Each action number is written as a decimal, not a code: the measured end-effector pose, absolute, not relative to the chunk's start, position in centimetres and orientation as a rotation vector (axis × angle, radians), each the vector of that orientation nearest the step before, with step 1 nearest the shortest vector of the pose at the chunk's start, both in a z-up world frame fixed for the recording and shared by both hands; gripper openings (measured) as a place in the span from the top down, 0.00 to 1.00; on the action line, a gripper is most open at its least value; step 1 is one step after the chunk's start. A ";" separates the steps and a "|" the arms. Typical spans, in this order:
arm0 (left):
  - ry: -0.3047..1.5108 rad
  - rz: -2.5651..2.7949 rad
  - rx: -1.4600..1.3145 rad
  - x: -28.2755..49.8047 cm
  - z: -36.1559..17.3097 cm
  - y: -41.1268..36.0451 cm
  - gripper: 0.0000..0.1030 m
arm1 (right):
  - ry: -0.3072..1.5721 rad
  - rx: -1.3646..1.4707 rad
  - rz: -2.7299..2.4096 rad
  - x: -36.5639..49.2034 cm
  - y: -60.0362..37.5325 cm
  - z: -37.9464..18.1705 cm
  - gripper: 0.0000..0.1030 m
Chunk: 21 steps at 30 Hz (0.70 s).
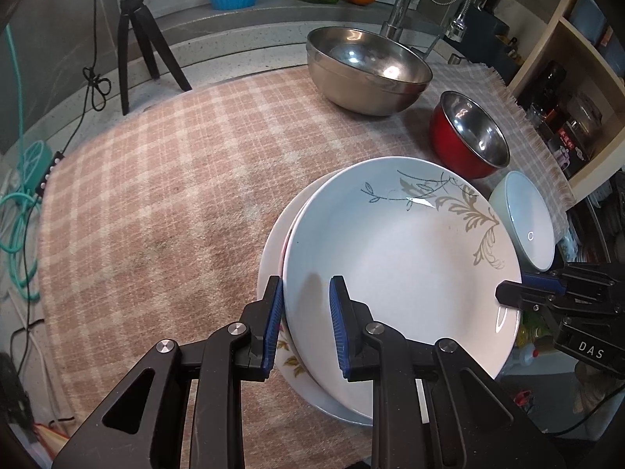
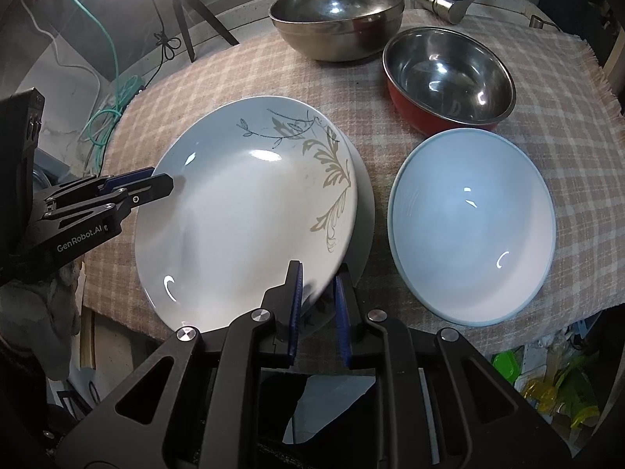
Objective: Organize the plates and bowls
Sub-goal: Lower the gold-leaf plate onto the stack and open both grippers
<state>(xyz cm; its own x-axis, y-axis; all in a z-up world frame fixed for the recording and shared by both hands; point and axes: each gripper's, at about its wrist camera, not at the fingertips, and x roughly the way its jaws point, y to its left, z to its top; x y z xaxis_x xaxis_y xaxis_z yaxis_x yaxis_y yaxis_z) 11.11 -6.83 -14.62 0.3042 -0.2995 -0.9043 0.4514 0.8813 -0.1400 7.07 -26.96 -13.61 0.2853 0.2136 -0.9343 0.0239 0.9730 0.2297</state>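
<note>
The left hand-held gripper [image 1: 304, 293] and the right hand-held gripper [image 2: 317, 279] each pinch opposite rims of the leaf-patterned plate [image 1: 402, 258], tilted atop another plate [image 1: 273, 250] on the checked cloth [image 1: 164, 195]. A pale bowl [image 2: 472, 226] sits just beside; open cloth lies left.

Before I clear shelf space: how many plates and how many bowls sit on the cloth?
Plates: 2, the leaf-patterned plate stacked on a floral plate.
Bowls: 3, large steel bowl, red bowl, pale blue bowl.
Total: 5
</note>
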 end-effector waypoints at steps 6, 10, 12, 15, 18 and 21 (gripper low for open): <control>1.164 -0.506 0.126 11.3 -14.4 -6.5 0.80 | 1.275 0.235 0.141 6.9 -27.6 -13.1 0.82; 1.158 -0.501 0.111 11.6 -13.9 -6.2 0.79 | 1.245 0.235 0.147 6.9 -27.9 -12.0 0.76; 1.146 -0.498 0.107 11.6 -13.4 -6.1 0.76 | 1.224 0.234 0.153 7.0 -27.9 -11.4 0.64; 1.128 -0.491 0.097 11.8 -12.6 -6.1 0.63 | 1.181 0.246 0.164 7.2 -28.0 -10.2 0.49; 1.097 -0.484 0.090 11.9 -11.5 -6.2 0.54 | 1.144 0.251 0.173 7.7 -27.9 -9.0 0.37; 1.071 -0.482 0.094 12.1 -10.8 -6.4 0.51 | 1.106 0.253 0.185 8.3 -28.0 -7.8 0.27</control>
<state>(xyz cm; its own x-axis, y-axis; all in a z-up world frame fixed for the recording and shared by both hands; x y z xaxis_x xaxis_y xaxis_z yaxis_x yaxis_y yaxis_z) 12.10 -6.39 -10.75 0.3866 -0.3332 -0.8600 0.4226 0.8928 -0.1560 8.34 -28.03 -7.84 0.4378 0.2723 -0.8569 -0.0222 0.9560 0.2925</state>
